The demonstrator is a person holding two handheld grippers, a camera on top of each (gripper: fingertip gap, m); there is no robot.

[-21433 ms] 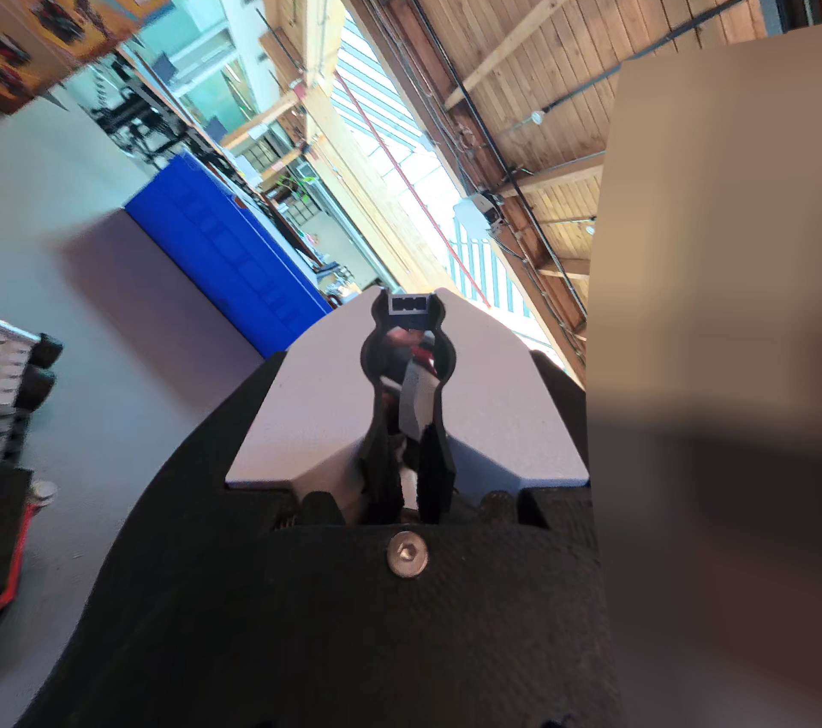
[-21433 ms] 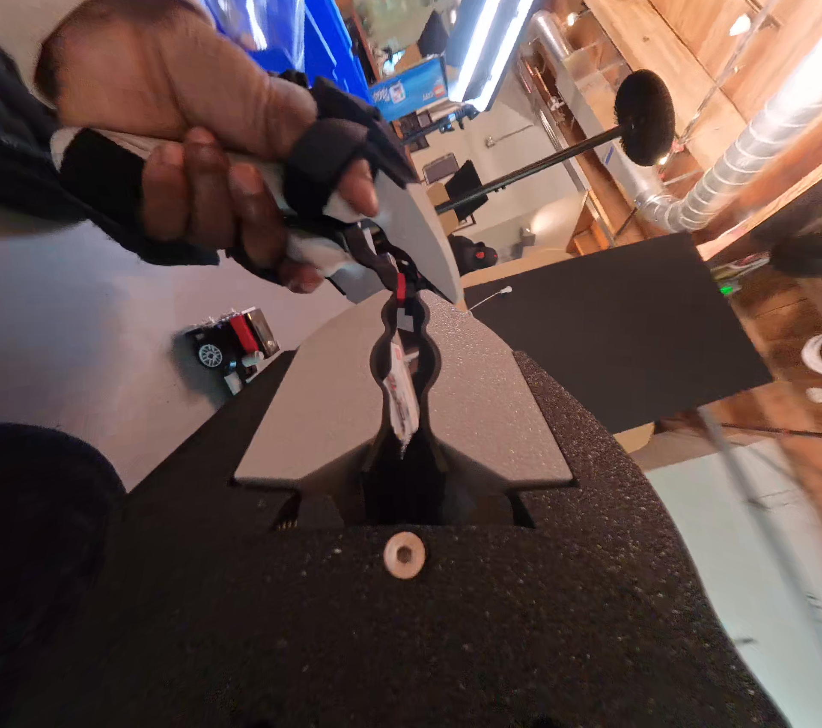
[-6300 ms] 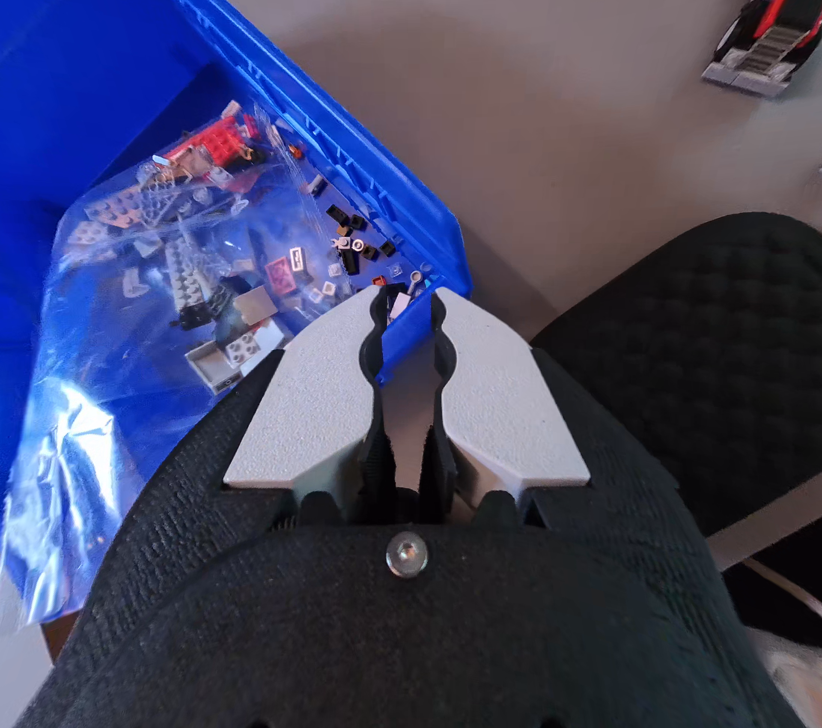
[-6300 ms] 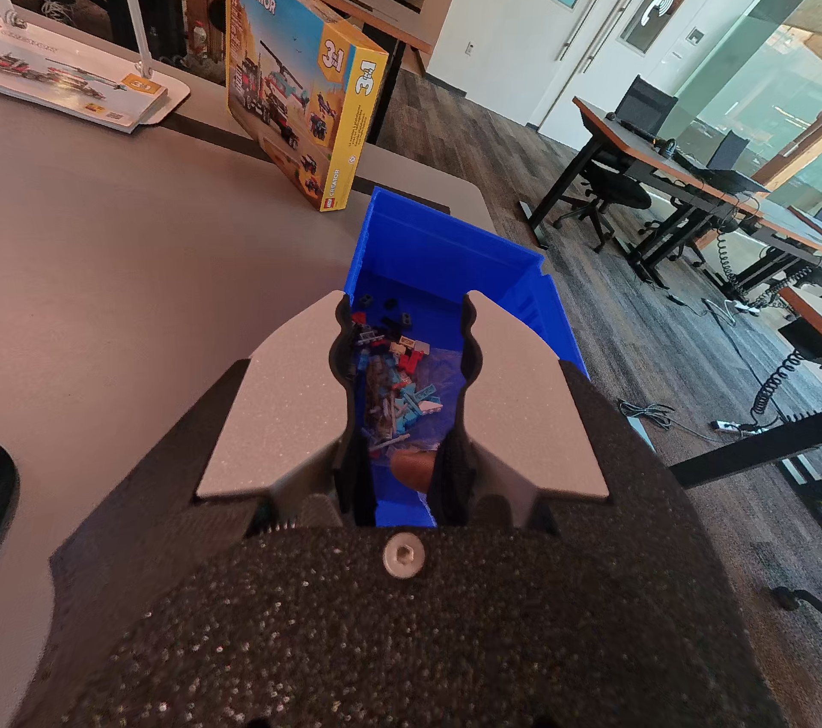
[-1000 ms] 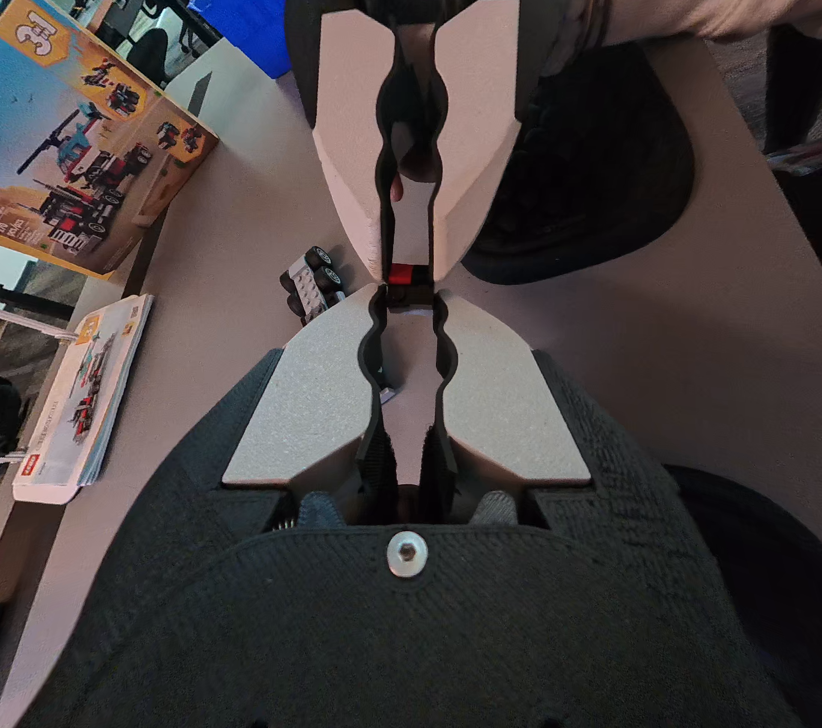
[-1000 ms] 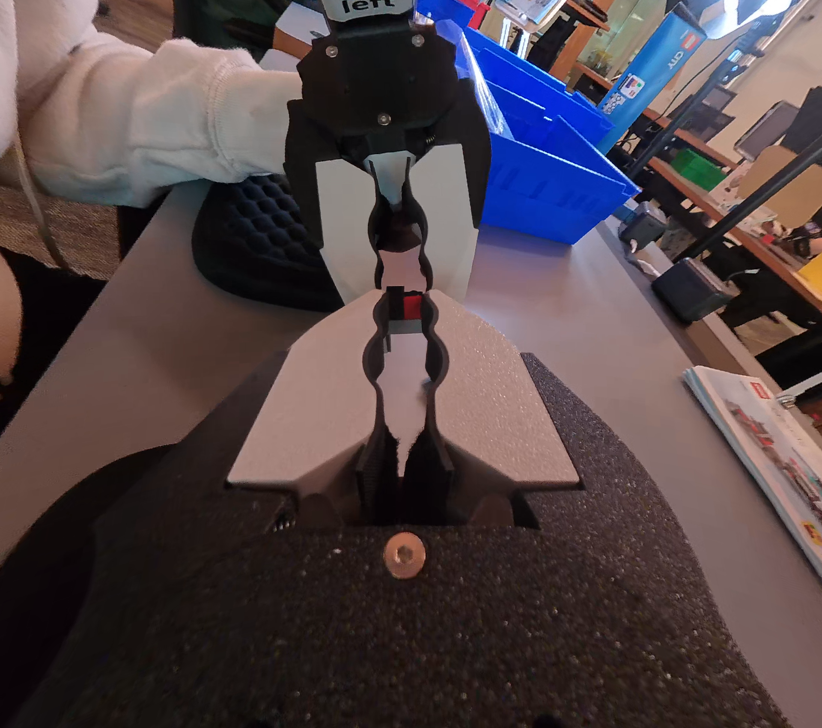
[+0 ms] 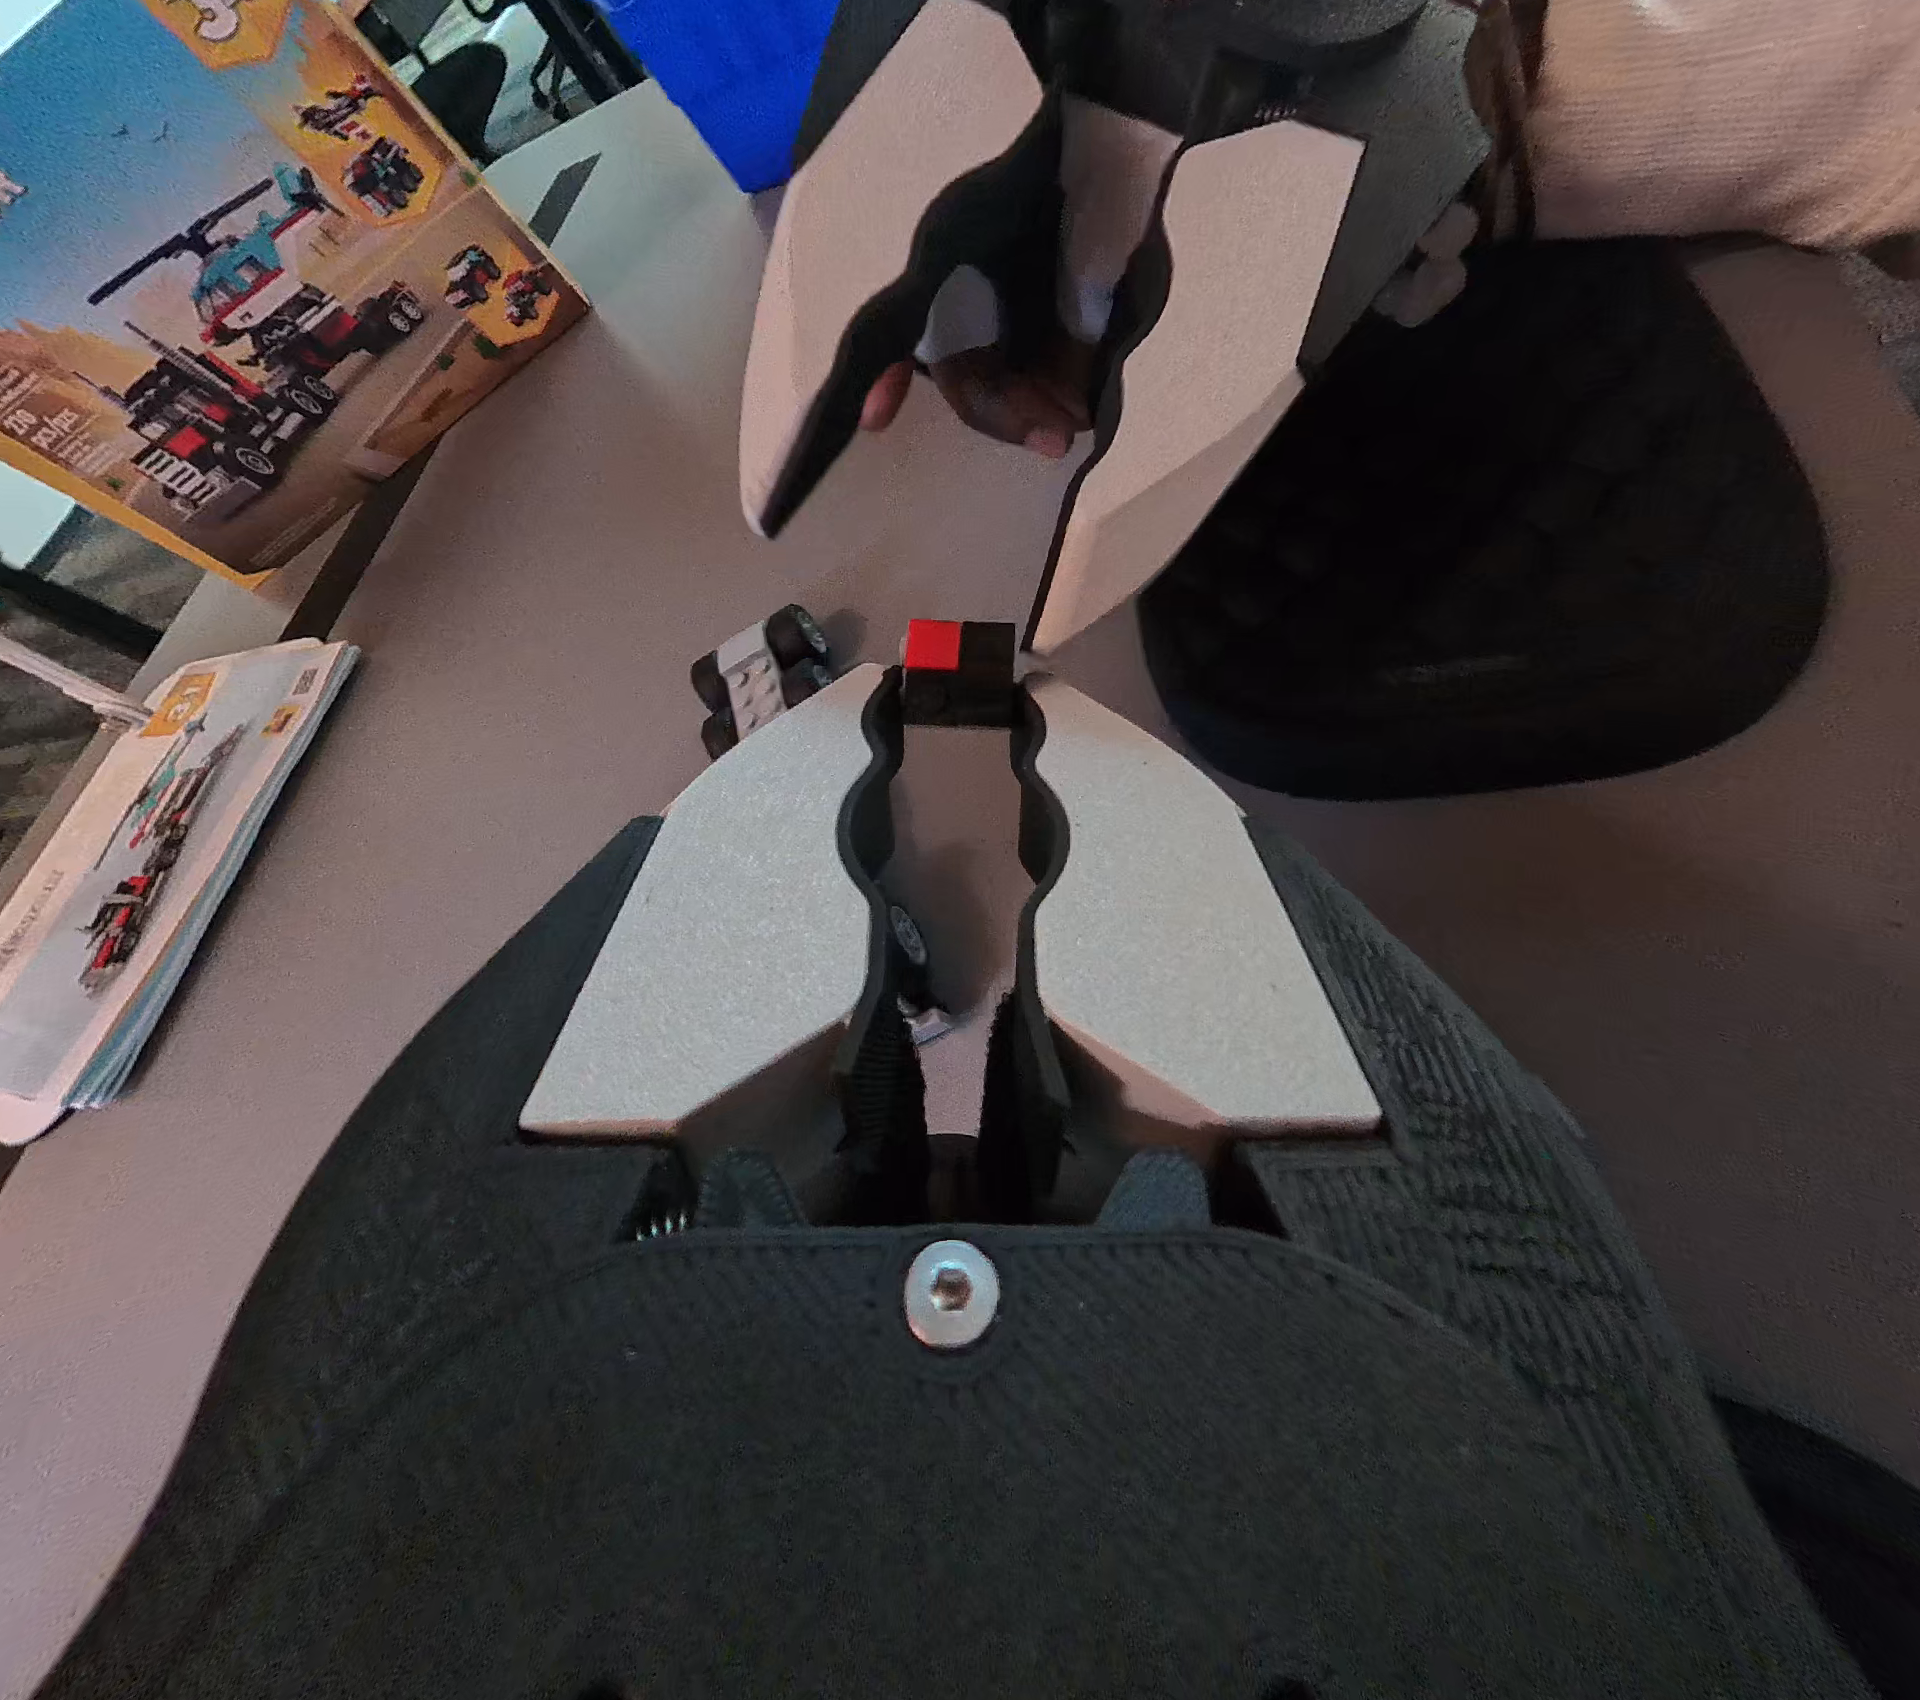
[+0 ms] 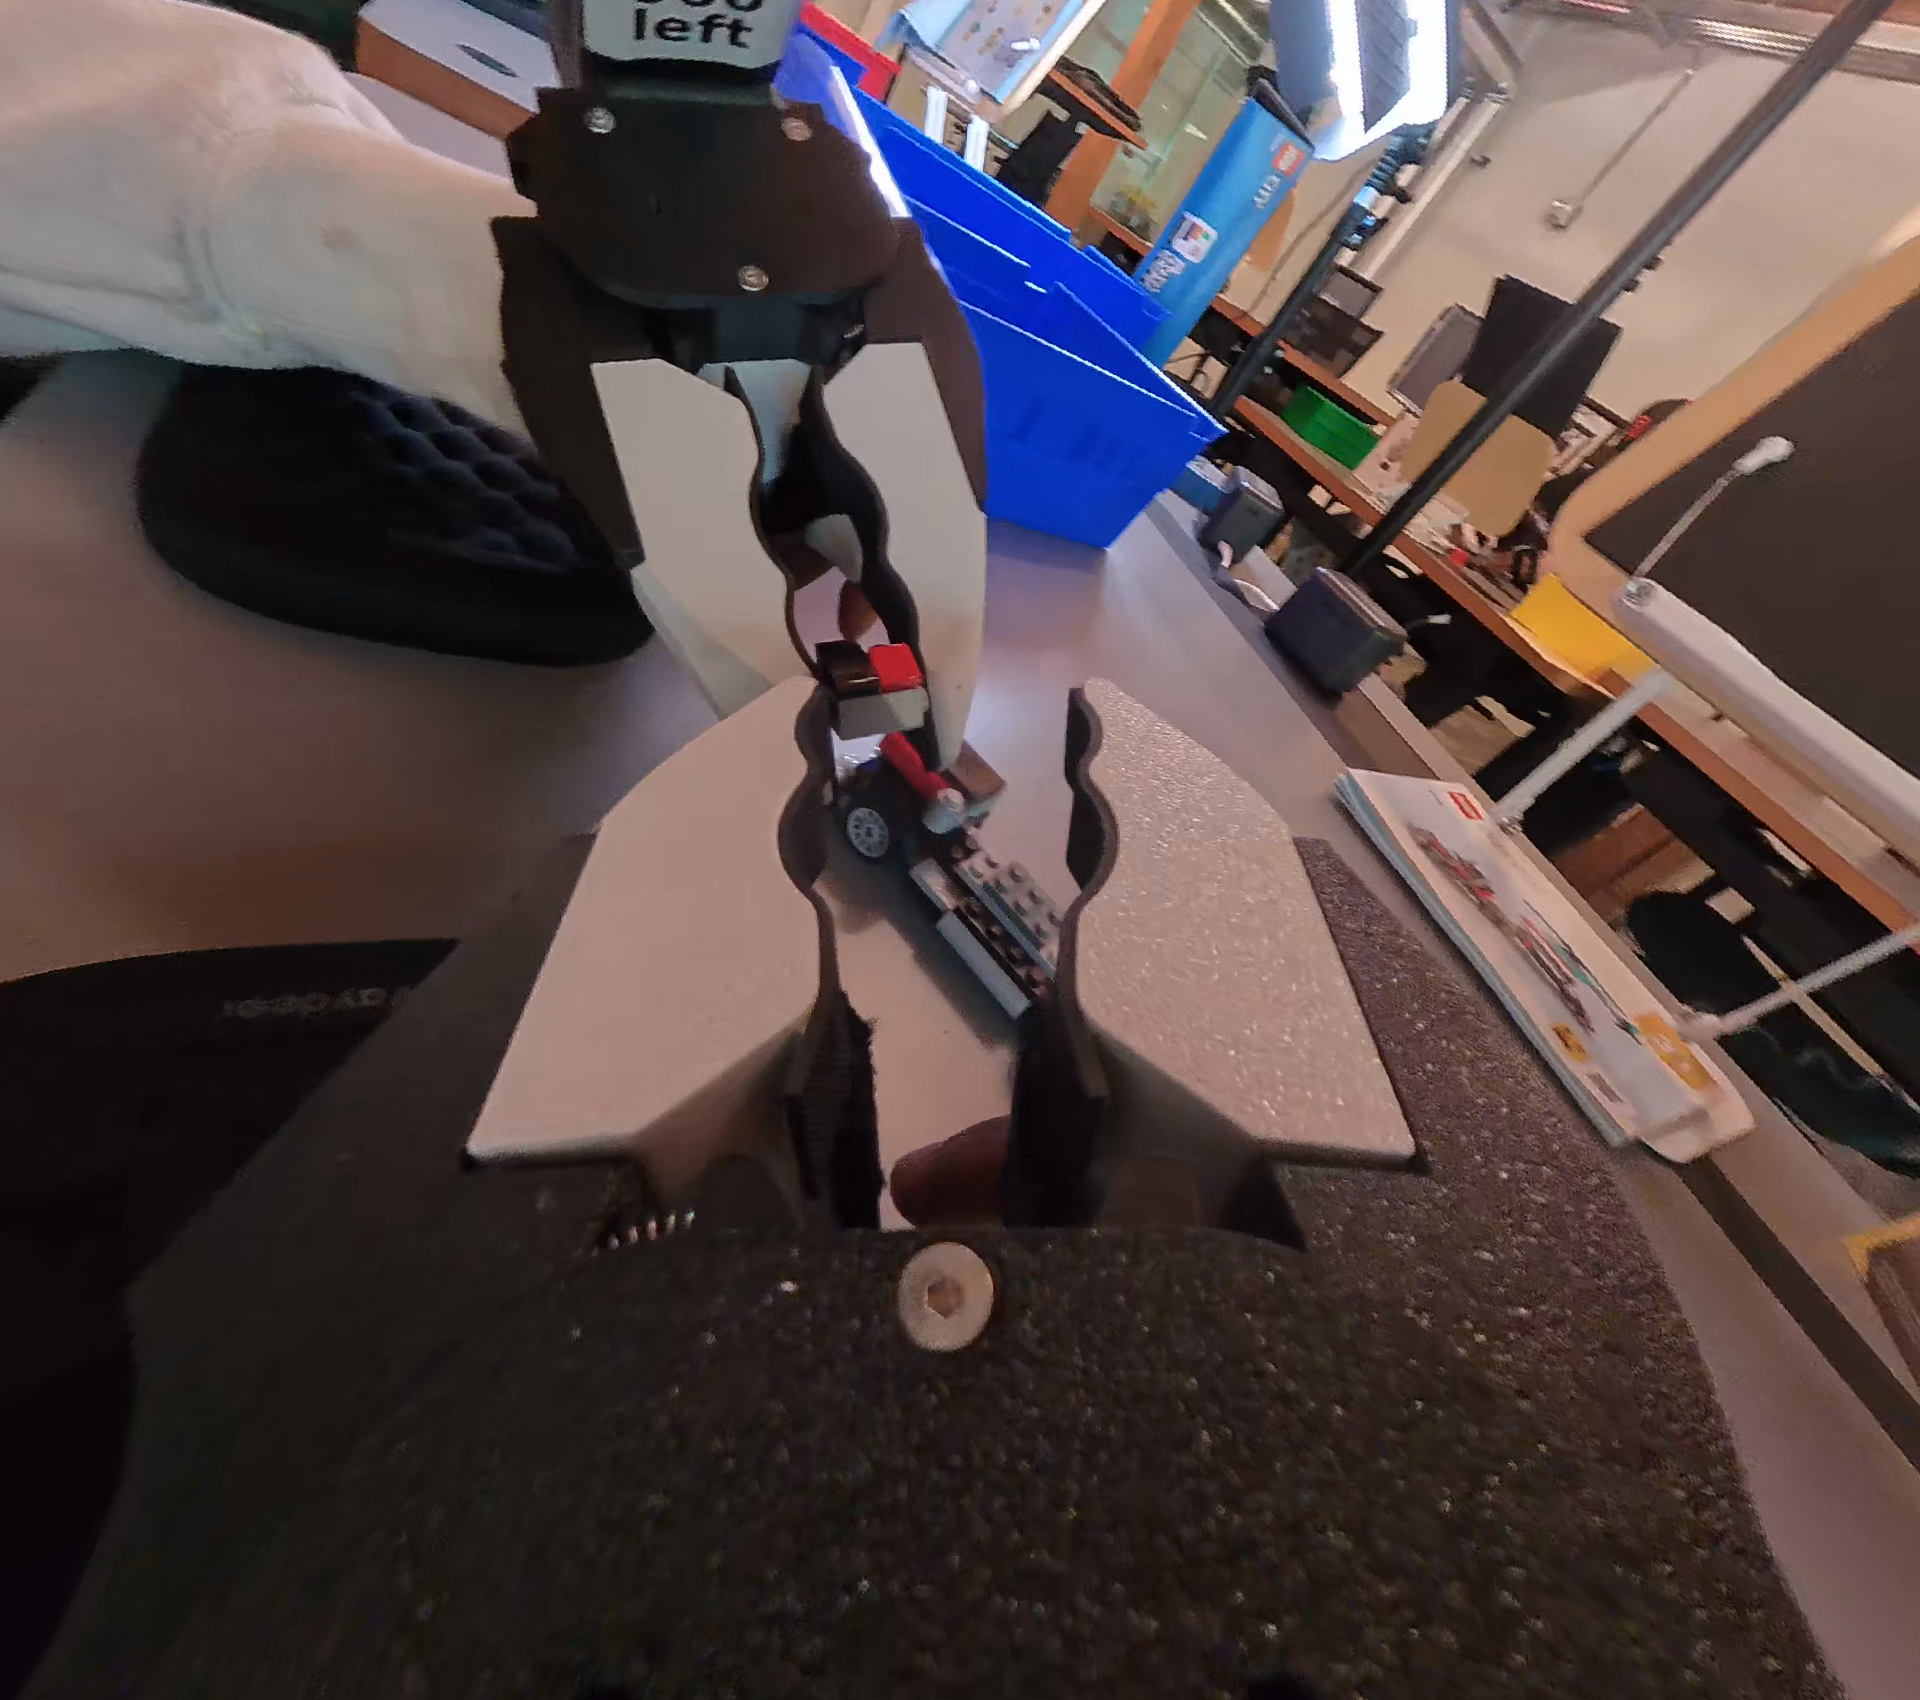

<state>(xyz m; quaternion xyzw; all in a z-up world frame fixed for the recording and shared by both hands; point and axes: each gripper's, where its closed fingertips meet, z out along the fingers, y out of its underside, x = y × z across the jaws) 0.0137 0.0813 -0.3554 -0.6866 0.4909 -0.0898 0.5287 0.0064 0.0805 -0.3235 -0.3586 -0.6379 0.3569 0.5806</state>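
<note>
My left gripper (image 7: pixel 956 700) is shut on a small brick assembly (image 7: pixel 958 663) of red, black and grey pieces, held above the grey table (image 7: pixel 540 507). The right wrist view shows the same assembly (image 8: pixel 871 686) pinched at the left gripper's (image 8: pixel 868 705) tips. My right gripper (image 8: pixel 945 715) is open and holds nothing. It faces the left gripper, and in the left wrist view the right gripper (image 7: pixel 914 580) has one fingertip (image 7: pixel 1049 632) right beside the assembly. A partly built toy vehicle (image 8: pixel 940 861) lies on the table under both grippers.
A wheeled grey brick piece (image 7: pixel 764 679) lies left of the assembly. A toy box (image 7: pixel 239 279) and an instruction booklet (image 7: pixel 135 881) are at the left. Blue bins (image 8: pixel 1039 383) stand behind. A black cushion (image 7: pixel 1507 559) lies by a person's sleeve (image 7: pixel 1714 92). Less than 4 cm separates the two grippers' tips.
A second ago both grippers were pinching the assembly from opposite sides. My right gripper has since opened and let go; my left gripper still holds the assembly.
</note>
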